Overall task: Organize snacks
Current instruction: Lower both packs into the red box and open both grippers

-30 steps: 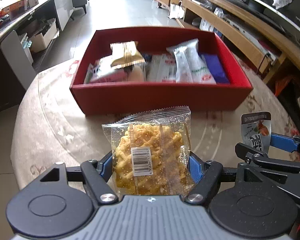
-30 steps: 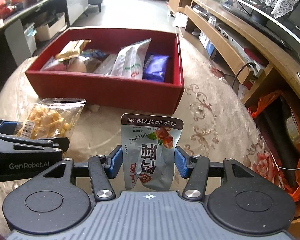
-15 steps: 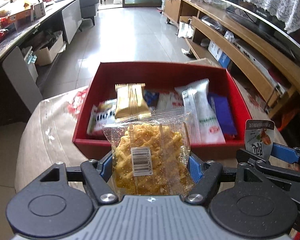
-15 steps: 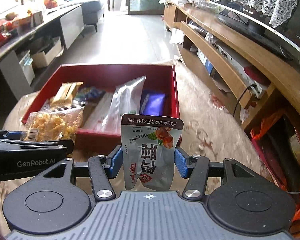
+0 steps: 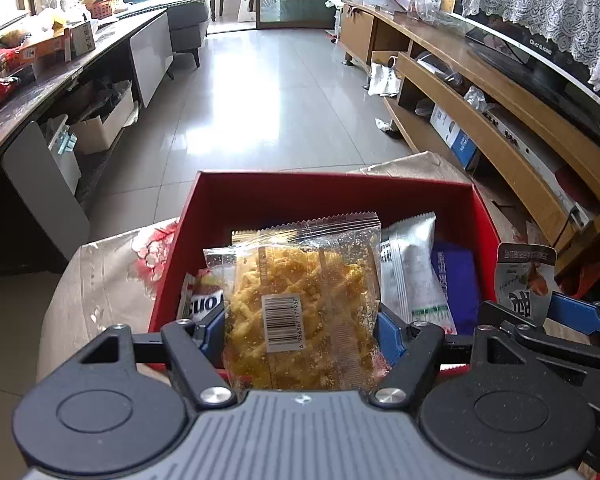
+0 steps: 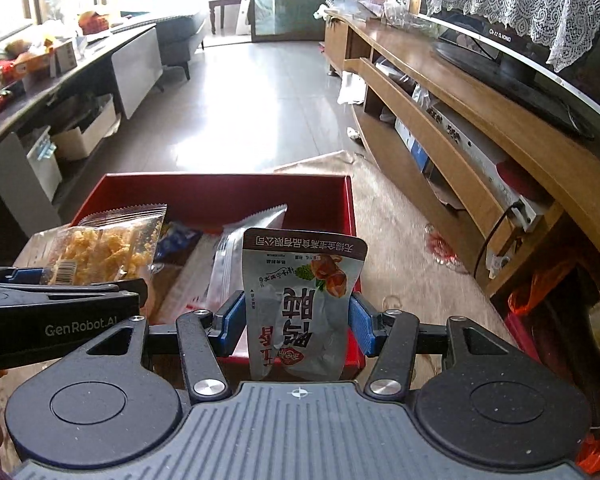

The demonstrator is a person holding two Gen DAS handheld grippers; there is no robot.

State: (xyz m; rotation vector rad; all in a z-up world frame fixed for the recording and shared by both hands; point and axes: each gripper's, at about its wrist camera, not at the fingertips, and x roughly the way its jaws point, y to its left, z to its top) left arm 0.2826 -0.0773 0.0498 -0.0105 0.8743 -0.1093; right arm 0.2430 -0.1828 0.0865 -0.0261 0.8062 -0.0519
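Now the left gripper (image 5: 300,326) squeezes a clear bag of yellow crunchy snack (image 5: 300,300) (barcode facing us), held over the red box (image 5: 332,196); inside lie a silver packet (image 5: 414,268) and a blue packet (image 5: 456,280); the right gripper (image 6: 298,322) pinches a grey pouch (image 6: 300,300) above the box's right front corner.

The clear packet of yellow crisps (image 5: 300,304) covers most of the gold-wrapped snack (image 5: 246,235) behind it and the middle of the red box (image 5: 332,196), whose near wall sits behind the left tool (image 5: 300,330). A red-and-white packet (image 5: 202,300) shows only its corner, its lettering cut short. The grey pouch (image 6: 300,300) hides the box's right corner, and its small print is unreadable.
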